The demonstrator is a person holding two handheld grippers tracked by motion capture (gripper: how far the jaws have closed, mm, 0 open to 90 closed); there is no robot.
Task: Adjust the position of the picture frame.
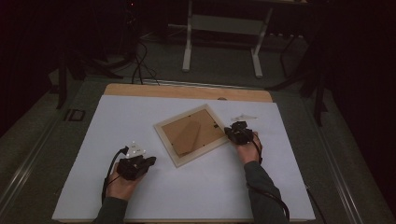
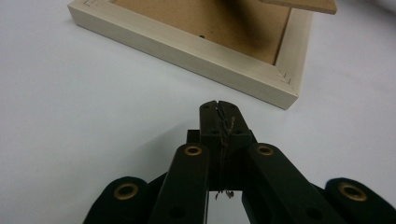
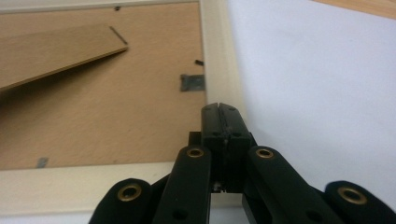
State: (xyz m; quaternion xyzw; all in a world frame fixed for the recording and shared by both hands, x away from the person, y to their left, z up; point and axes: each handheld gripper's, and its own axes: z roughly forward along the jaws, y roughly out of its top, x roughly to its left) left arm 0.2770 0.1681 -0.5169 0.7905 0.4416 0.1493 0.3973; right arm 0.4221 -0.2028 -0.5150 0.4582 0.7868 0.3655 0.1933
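A pale wooden picture frame (image 1: 192, 135) lies face down on the white table, its brown backing board and fold-out stand (image 1: 187, 136) facing up. My right gripper (image 1: 232, 131) is shut with nothing in it, tips over the frame's right corner. In the right gripper view the tips (image 3: 219, 108) hover above the frame's rail (image 3: 217, 70), next to a small metal retaining tab (image 3: 192, 82). My left gripper (image 1: 150, 161) rests shut and empty on the table, short of the frame's near corner (image 2: 286, 91). In the left gripper view, its tips (image 2: 218, 106) point at that corner.
The white sheet (image 1: 140, 196) covers a wooden tabletop (image 1: 187, 91) whose far strip shows. A small clear scrap (image 1: 243, 116) lies just beyond my right gripper. A white desk frame (image 1: 224, 28) stands on the dark floor behind the table.
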